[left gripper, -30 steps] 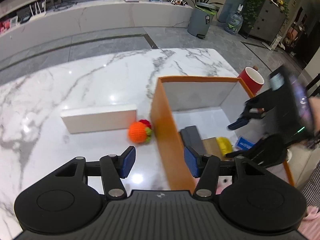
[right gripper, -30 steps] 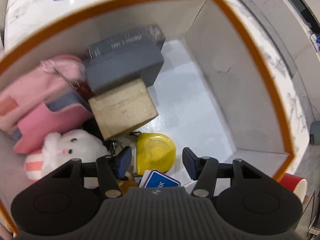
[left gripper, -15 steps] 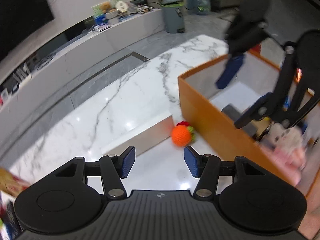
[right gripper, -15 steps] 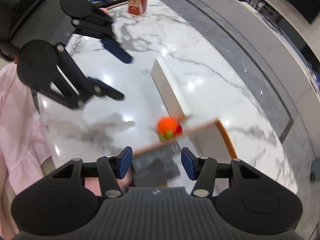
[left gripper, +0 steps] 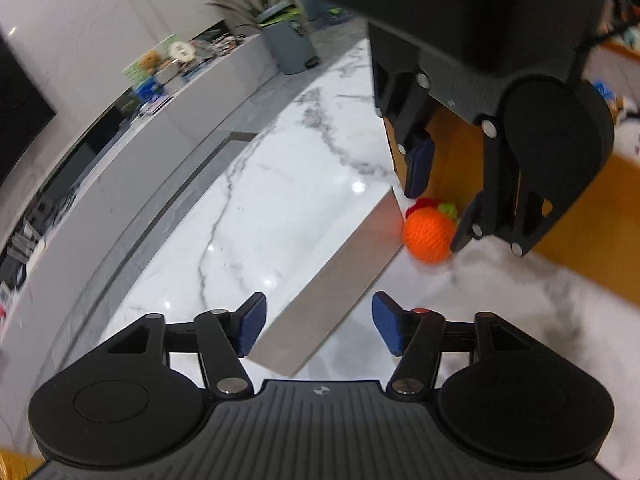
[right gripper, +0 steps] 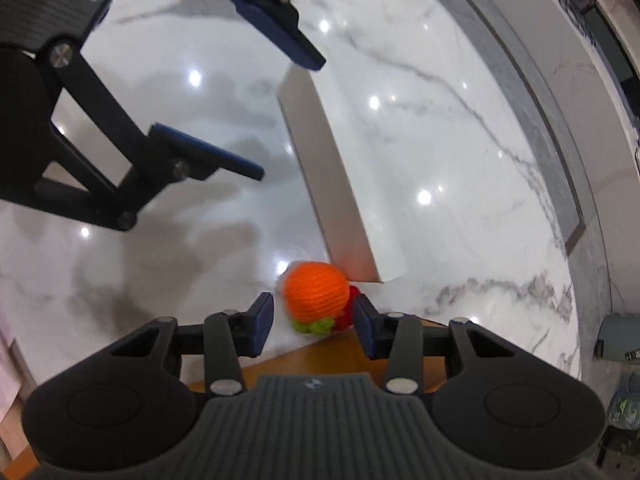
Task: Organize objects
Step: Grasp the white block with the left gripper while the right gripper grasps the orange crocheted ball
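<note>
We see a glossy white marble table (left gripper: 280, 184) with grey veining; ceiling lights reflect on its surface as bright spots. Three things rest directly on it. A long, flat white rectangular box (left gripper: 332, 272) lies on the marble. An orange crocheted yarn ball with green and red trim (left gripper: 426, 234) sits at the box's far end, touching or just beside it. An orange-walled open storage box (left gripper: 460, 152) stands just beside the ball.
</note>
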{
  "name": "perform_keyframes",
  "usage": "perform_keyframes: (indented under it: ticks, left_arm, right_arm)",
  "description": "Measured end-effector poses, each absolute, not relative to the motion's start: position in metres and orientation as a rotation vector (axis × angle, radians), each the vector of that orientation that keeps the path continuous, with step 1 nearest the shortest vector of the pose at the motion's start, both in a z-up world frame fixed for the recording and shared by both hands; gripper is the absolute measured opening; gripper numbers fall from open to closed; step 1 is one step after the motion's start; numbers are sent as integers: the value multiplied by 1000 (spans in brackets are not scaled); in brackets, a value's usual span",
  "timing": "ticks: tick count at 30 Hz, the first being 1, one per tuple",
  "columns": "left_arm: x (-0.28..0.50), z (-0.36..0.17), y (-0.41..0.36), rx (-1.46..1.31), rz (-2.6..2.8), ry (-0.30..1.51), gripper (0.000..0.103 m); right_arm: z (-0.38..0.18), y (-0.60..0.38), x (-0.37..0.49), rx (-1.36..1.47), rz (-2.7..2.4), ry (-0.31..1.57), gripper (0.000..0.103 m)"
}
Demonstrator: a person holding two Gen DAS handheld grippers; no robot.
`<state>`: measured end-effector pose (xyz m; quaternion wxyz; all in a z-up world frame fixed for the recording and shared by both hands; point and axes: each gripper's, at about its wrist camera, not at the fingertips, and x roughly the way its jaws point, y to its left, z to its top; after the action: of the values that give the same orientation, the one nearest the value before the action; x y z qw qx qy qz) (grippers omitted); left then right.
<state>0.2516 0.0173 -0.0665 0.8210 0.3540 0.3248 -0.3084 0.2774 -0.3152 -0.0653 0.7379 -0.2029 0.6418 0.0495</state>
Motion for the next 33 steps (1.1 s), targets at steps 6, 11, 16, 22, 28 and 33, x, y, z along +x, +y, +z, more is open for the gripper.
perform_keyframes:
  ticks: [6, 11, 16, 22, 28, 33]
  left_arm:
    - [270, -82, 3, 914, -725, 649, 73]
    - [290, -92, -6, 986, -793, 693, 74]
    - [302, -102, -9, 1053, -842, 713, 74]
    - [307, -115, -11, 1096, -847, 740, 75]
    - [308, -113, -25, 1129, -873, 769, 65]
    - [302, -111, -25, 1123, -850, 802, 52]
  right_arm:
    - [-79, -320, 285, -438, 116, 1450, 47]
    - [-81, -326, 287, -415, 109, 1455, 49]
    - [-79, -337, 281, -359, 108, 1438, 49]
    - [-70, -337, 270, -357, 123, 1389, 42]
    - [-46, -332, 257, -343, 168, 1338, 42]
    - [-20, -327, 244, -346, 177, 1302, 42]
